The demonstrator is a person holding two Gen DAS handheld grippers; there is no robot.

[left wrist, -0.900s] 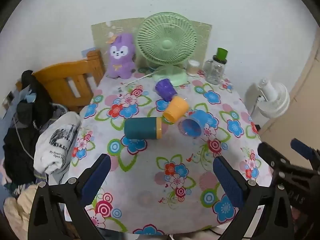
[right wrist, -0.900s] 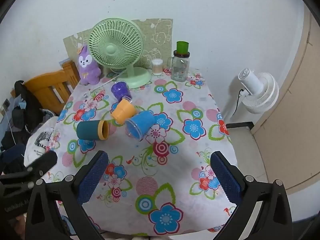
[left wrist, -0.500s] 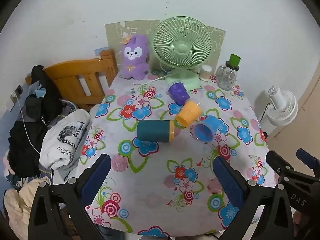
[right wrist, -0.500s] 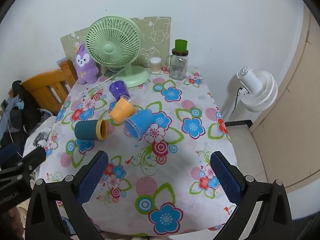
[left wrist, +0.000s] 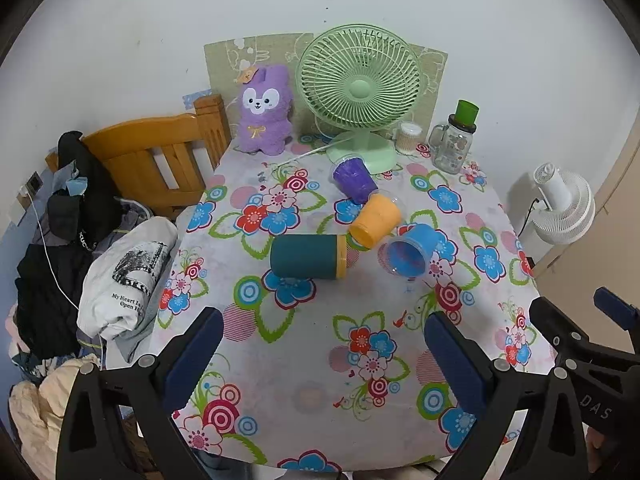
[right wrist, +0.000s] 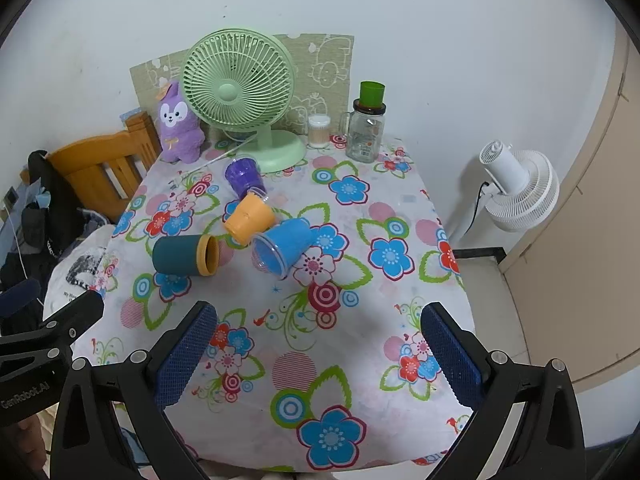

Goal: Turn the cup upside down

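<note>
Four cups lie on their sides in a loose cluster near the middle of the floral worktop (left wrist: 312, 364): a dark teal cup (left wrist: 306, 256) with a yellow rim at centre frame, an orange cup (left wrist: 376, 220) just right of and above it, a blue cup (left wrist: 410, 250) further right with its mouth turned toward the camera, and a purple cup (left wrist: 354, 176) higher up, close to the base of the green fan (left wrist: 360, 80). None is upside down yet, so the task looks unstarted. The left tongs (left wrist: 320, 354) hang over the near edge of the worktop at the bottom of the frame, spread wide with nothing between the blue pads; the right tongs (right wrist: 320, 354) sit likewise in the right wrist view, wide apart and empty, well short of the cups. The orange cup appears to touch or nearly touch both the teal and blue ones, so closing on one could nudge its neighbours, and lying cups roll easily; a knock might send one toward the worktop's edge. The purple cup sits beside the fan's white cord (left wrist: 310, 152), which a careless reach could snag. The smooth, tapered cup walls may slip out of the pads mid-turn if gripped too lightly or off-centre. Which cup is meant first cannot be told from here.
</note>
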